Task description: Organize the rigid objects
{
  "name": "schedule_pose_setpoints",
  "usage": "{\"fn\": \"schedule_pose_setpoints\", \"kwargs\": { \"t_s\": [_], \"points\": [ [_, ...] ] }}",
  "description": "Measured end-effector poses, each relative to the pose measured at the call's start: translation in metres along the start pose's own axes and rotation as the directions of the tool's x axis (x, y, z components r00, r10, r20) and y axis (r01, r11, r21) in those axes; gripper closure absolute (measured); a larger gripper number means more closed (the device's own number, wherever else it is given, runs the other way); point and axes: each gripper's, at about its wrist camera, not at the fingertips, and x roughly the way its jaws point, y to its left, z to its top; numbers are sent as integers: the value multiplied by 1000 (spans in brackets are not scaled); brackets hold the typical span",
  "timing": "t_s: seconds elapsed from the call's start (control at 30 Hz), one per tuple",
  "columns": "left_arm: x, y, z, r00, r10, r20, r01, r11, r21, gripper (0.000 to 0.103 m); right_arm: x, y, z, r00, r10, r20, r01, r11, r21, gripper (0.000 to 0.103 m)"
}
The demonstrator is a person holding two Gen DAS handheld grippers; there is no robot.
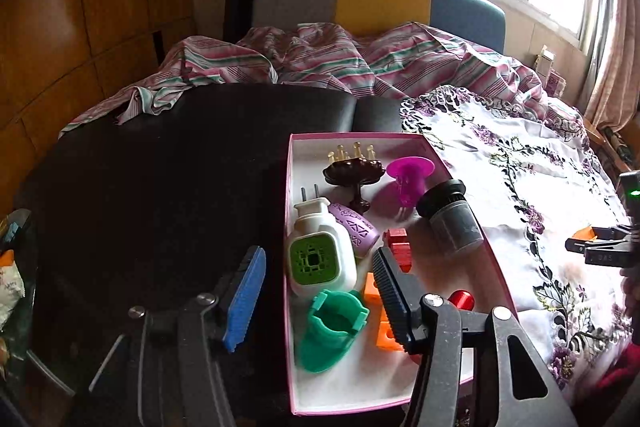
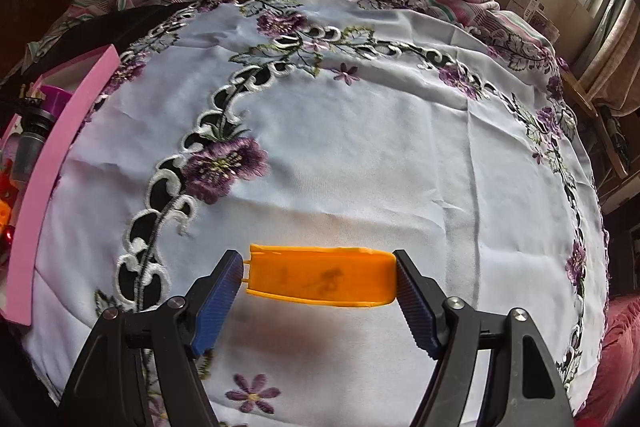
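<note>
The embroidered white cloth point(image 2: 360, 147) with purple flowers covers the table, and the pink box point(image 1: 460, 183) sits touching its left edge, partly on the dark tabletop point(image 1: 160, 187). Inside the box lie a white plug-in device with a green grille point(image 1: 320, 255), a teal cup-shaped piece point(image 1: 332, 331), a grey jar with a black lid point(image 1: 450, 215), a dark brown stand with pegs point(image 1: 354, 173), a magenta funnel-like piece point(image 1: 408, 175), orange blocks point(image 1: 384, 335) and red blocks point(image 1: 400, 247). The left gripper point(image 1: 320, 291) hangs over the box's near-left wall, its 2 fingers spread wide, holding nothing. Right of the box, above the cloth, the right gripper point(image 2: 320, 279) clamps an orange plastic piece point(image 2: 320, 275) end to end.
</note>
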Motion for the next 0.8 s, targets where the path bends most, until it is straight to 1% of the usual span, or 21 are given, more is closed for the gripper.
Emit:
{"fn": "schedule_pose_setpoints", "kwargs": {
  "t_s": [0.07,0.2,0.3,0.4,0.5,0.63,0.7,0.8],
  "points": [
    [0,2,-1,1000,3,0,-3,1000,-4,44,-9,14,3,999,36,26,-36,999,-9,27],
    [0,6,-2,1000,13,0,-13,1000,-13,43,-31,63,9,989,118,90,-110,990,-89,27],
    [0,10,-3,1000,23,0,-23,1000,-21,43,-48,101,14,972,193,132,-174,974,-145,27],
    [0,14,-5,999,33,1,-33,999,-26,41,-61,134,17,950,272,157,-242,952,-187,27],
    [1,19,-7,999,37,-4,-37,999,-36,40,-68,164,18,929,338,150,-301,927,-224,27],
    [1,27,-8,999,48,-3,-48,997,-58,37,-70,195,16,910,396,125,-357,900,-252,27],
    [0,31,-8,998,58,1,-57,996,-69,34,-67,207,15,905,410,113,-372,892,-256,27],
    [0,36,-8,998,65,1,-65,995,-80,34,-58,219,16,905,416,90,-383,889,-252,27]
  ]
}}
